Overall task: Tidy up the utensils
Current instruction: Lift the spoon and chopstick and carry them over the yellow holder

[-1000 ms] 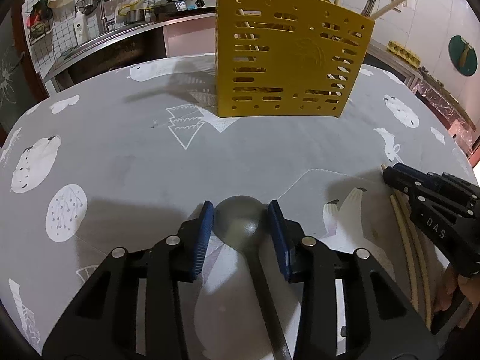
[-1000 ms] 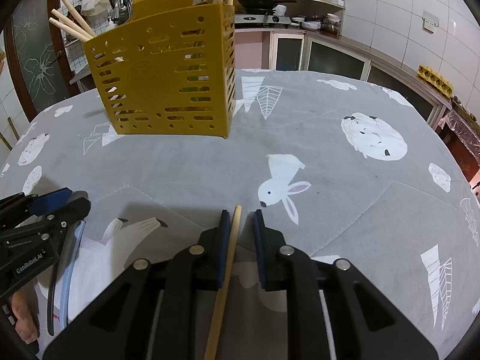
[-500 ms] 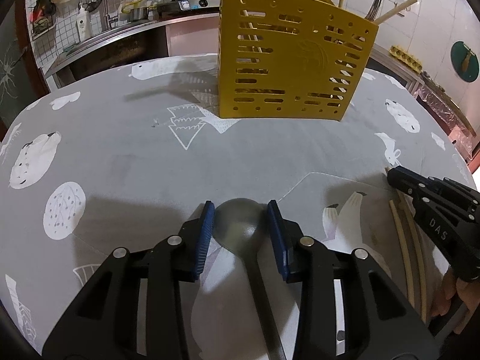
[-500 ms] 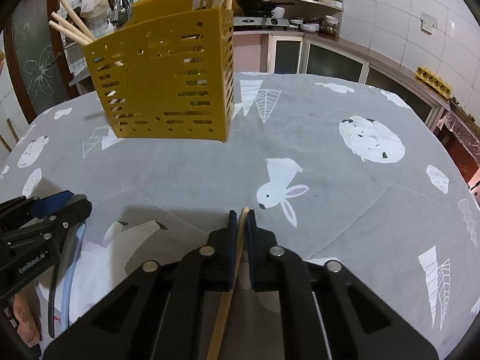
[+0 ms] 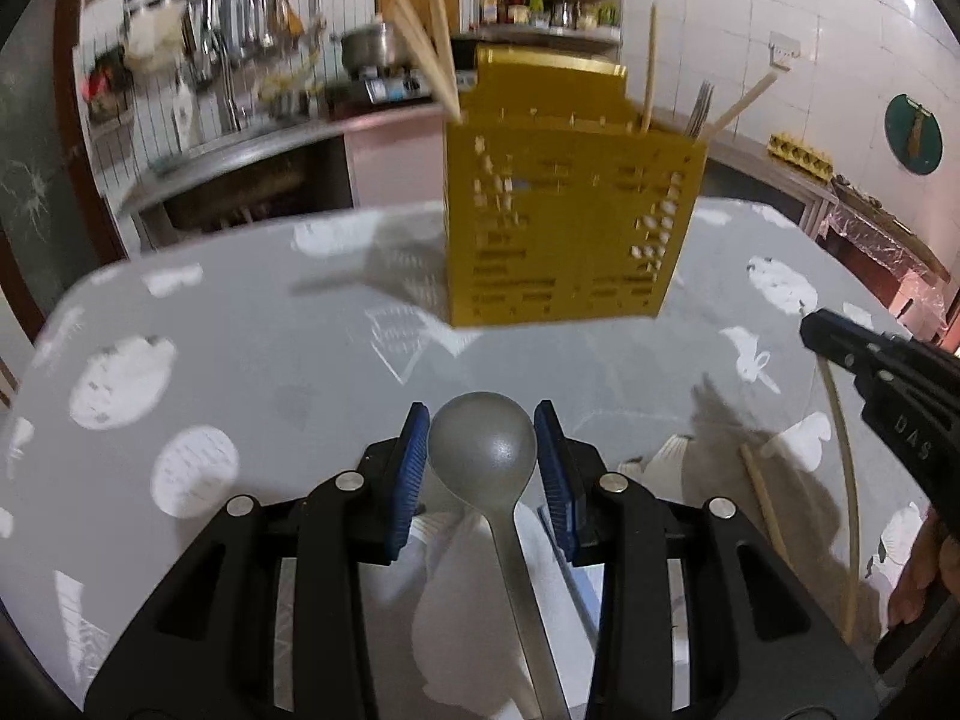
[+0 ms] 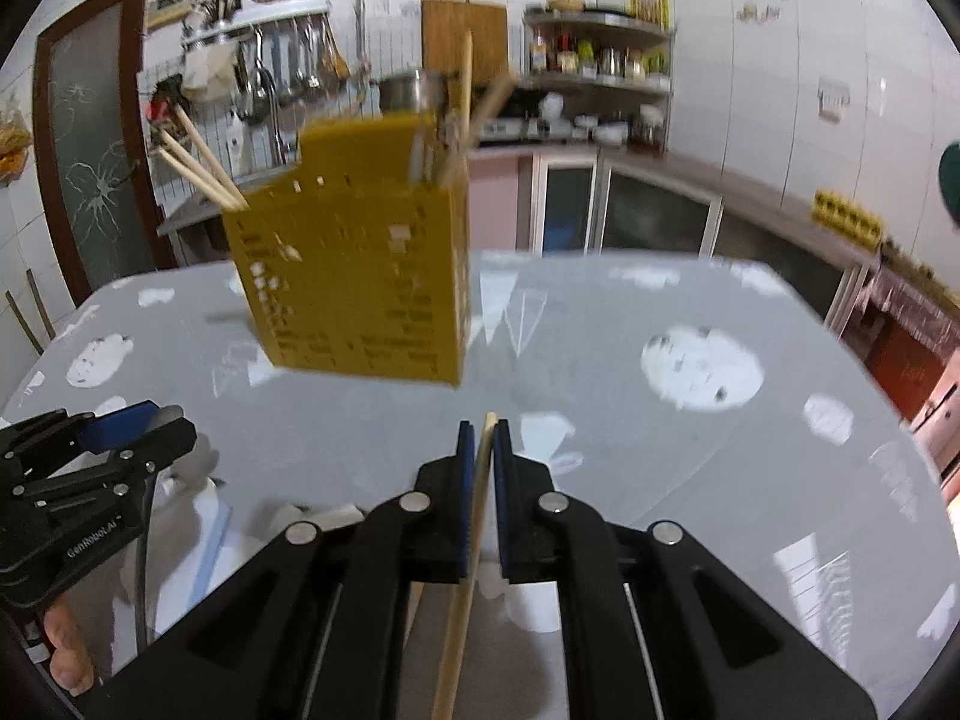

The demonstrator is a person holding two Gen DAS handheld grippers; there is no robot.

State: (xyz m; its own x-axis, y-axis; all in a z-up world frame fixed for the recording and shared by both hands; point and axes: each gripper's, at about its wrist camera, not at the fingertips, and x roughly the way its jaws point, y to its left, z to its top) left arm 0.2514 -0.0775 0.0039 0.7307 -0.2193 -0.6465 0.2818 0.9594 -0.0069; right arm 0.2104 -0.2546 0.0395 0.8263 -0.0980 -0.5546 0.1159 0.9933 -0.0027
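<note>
Left hand-held gripper (image 5: 483, 468) clamps spoon (image 5: 485, 450), bowl forward; right (image 6: 483, 468) pinches chopstick (image 6: 474, 516) lengthwise.

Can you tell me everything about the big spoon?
The spoon looks like dull grey metal, with a round bowl and a long thin handle running back toward the camera. Its bowl sits between the blue pads of the left gripper, which pinch its edges. It points forward toward the yellow holder, above the grey tablecloth.
</note>
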